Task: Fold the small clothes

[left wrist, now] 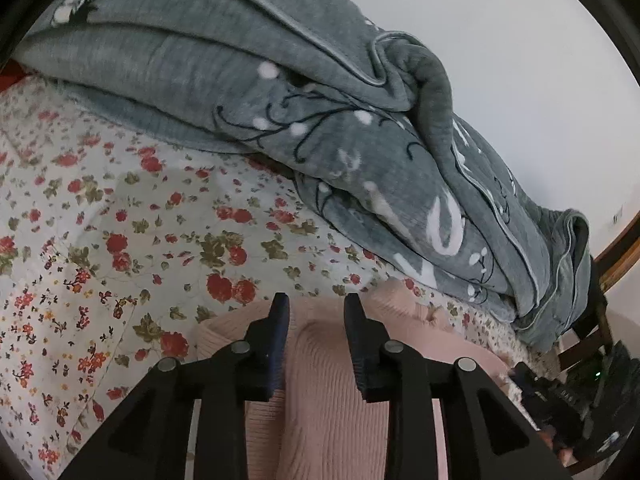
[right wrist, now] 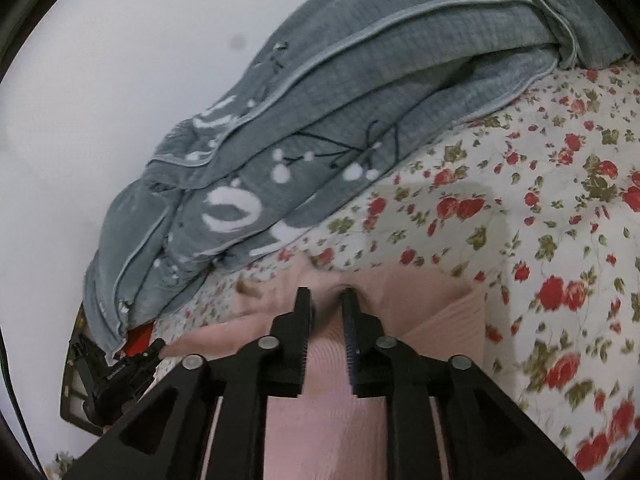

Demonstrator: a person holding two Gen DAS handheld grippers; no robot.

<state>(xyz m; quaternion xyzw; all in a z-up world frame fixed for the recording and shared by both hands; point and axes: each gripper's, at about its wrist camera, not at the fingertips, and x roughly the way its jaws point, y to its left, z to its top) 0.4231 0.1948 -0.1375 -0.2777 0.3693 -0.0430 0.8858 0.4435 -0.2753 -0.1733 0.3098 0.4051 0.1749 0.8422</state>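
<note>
A pink ribbed knit garment [left wrist: 328, 392] lies flat on the flowered bedsheet [left wrist: 120, 216]. My left gripper [left wrist: 316, 300] hovers low over its far edge, jaws a little apart, and the fabric lies flat below the gap with the pads not pressing on it. In the right wrist view the same pink garment [right wrist: 424, 300] shows a folded layer with a straight edge at the right. My right gripper [right wrist: 325, 293] stands narrowly open above a small pucker in the fabric near its tips, and nothing is pinched between the fingers.
A bulky grey blanket [left wrist: 280, 92] with white and dark flower patterns is heaped along the back of the bed, just beyond the garment; the grey blanket [right wrist: 320, 120] also fills the upper right wrist view. Dark wooden furniture [left wrist: 616, 248] stands at the bed's right end.
</note>
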